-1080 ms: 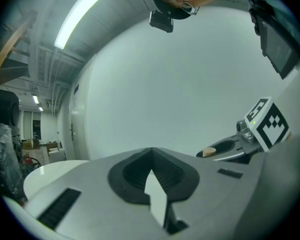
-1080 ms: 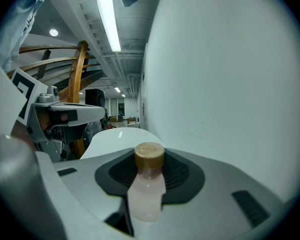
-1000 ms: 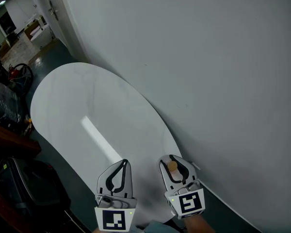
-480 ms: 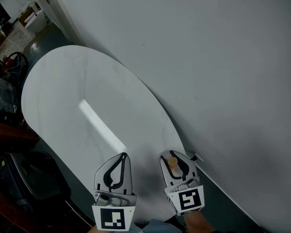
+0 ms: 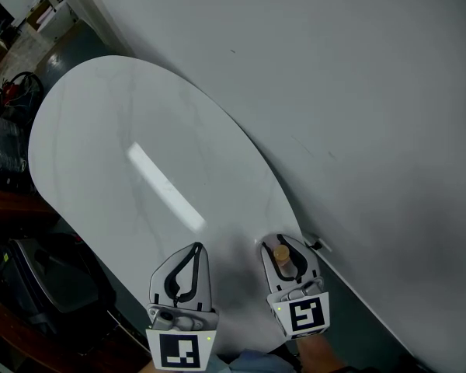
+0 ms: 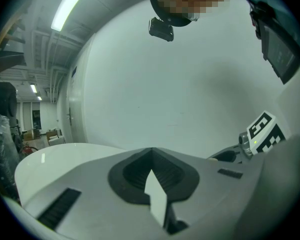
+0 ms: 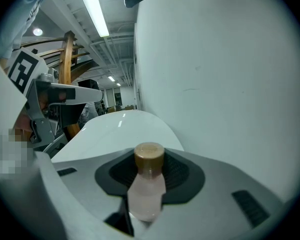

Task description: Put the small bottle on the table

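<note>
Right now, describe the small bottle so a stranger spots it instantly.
Find the white oval table against the pale wall; two grippers hang over its near end. The right gripper clamps the small pale-pink bottle with a brown cap; the left gripper holds nothing.

Left gripper [image 5: 195, 249] at 6 o'clock of head view, tips toward 12, jaws pressed together, nothing between. Right gripper [image 5: 284, 245] just beside it at 5 o'clock, tips leaning toward 11, marker cube facing up. Right jaws set apart, clamped on small bottle [image 7: 147, 184], held upright, cap up. Sliver of right hand [image 5: 320, 357] behind cube at bottom edge.
</note>
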`<state>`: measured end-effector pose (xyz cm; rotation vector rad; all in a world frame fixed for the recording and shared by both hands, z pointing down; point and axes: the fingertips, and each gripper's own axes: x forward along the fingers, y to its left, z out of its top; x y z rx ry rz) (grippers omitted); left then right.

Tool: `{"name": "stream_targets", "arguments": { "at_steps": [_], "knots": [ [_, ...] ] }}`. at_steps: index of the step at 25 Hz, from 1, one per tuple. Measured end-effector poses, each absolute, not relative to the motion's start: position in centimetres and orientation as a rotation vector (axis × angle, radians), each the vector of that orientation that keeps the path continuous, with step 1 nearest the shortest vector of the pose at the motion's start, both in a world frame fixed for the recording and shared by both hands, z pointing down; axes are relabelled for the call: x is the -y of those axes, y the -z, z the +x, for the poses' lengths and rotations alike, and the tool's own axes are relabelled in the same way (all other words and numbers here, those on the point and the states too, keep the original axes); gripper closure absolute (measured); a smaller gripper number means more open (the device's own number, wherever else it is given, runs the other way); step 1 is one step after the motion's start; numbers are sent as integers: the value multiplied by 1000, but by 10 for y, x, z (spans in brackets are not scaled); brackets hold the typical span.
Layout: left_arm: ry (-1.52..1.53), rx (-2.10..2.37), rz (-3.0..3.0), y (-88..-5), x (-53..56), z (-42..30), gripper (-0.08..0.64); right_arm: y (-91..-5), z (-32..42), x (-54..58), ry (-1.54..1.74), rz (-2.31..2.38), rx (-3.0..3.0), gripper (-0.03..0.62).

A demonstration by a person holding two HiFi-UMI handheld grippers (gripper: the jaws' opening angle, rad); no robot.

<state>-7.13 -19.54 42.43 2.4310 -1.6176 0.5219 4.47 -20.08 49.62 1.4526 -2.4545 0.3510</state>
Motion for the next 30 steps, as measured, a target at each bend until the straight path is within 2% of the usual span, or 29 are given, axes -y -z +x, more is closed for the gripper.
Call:
{"name": "stream_targets", "arguments": {
  "at_steps": [15,22,30],
  "knots": [
    [-530,1604,2430,-428,202,-72,560,-484,36,200,-286,1544,2512,471],
    [-515,1614,2434,-423,196,-75,560,-509,35,185,-174,1304,2367,469],
    [-455,1650,2429,-413,190,-77,560,-471,32,206,-161,1560,2532,431]
  ]
}}
